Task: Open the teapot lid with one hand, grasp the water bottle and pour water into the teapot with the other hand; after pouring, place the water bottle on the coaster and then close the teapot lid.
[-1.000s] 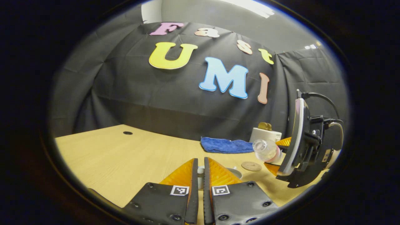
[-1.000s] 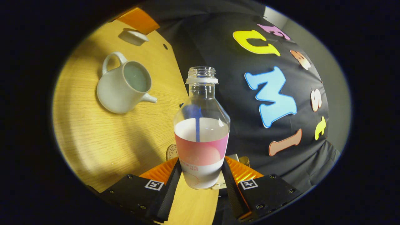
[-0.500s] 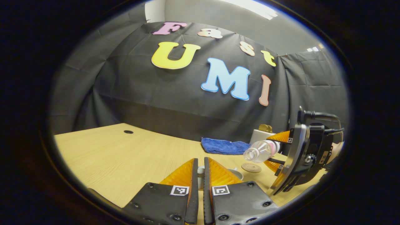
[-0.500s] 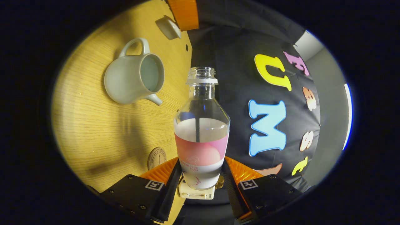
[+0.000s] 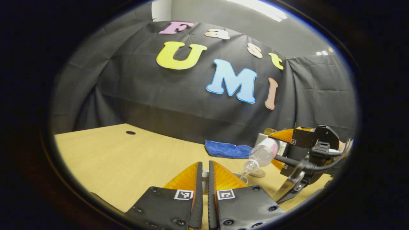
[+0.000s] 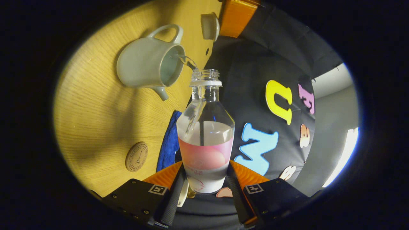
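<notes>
The right tongs (image 6: 204,179) are gripping the water bottle (image 6: 206,140) by its labelled body, tipping it so water is streaming from its mouth into the open teapot (image 6: 145,65) ahead. The left tongs (image 5: 205,179) are pinching the teapot lid (image 6: 210,26) just beyond. The coaster (image 6: 136,156) is lying on the counter (image 6: 96,121) beside the right tongs.

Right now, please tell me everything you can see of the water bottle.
The water bottle is clear plastic with a pink and white label band around its lower body and no cap on its threaded neck. It is partly full. The right gripper holds it by the lower body, one finger on each side. It is tipped over with its mouth toward the open teapot, and a thin stream of water runs from the mouth into the pot. In the left gripper view the bottle slants mouth-down above the table.
</notes>
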The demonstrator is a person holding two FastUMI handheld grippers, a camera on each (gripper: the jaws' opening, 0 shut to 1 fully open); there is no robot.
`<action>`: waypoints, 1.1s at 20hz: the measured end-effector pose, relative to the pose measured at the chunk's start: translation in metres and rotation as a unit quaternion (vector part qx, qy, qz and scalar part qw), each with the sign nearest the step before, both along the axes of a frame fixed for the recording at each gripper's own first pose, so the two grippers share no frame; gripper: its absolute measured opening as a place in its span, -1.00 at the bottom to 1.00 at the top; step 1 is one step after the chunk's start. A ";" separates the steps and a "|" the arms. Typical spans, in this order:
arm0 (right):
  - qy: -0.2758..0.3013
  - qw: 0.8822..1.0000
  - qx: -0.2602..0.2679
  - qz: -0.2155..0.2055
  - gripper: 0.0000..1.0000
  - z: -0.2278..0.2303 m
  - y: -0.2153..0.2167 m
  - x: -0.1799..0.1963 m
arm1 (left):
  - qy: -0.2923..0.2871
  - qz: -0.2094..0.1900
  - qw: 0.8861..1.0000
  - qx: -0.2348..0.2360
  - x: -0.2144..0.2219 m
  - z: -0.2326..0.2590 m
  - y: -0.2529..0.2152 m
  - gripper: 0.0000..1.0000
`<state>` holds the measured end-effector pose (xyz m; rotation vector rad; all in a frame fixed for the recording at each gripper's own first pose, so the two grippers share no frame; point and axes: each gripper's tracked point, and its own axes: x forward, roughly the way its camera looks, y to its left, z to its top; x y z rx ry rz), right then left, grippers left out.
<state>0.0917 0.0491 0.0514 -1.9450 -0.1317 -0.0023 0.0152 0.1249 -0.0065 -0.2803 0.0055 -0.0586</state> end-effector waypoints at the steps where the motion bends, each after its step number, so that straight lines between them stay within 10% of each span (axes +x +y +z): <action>1: -0.003 1.000 -0.009 0.003 0.46 0.000 0.000 -0.003 | 0.000 0.000 1.000 -0.001 0.000 0.000 0.001 -0.72; 22: -0.082 0.988 -0.126 0.038 0.46 0.019 0.011 -0.007 | 0.001 -0.001 1.000 -0.006 0.001 0.002 0.001 -0.74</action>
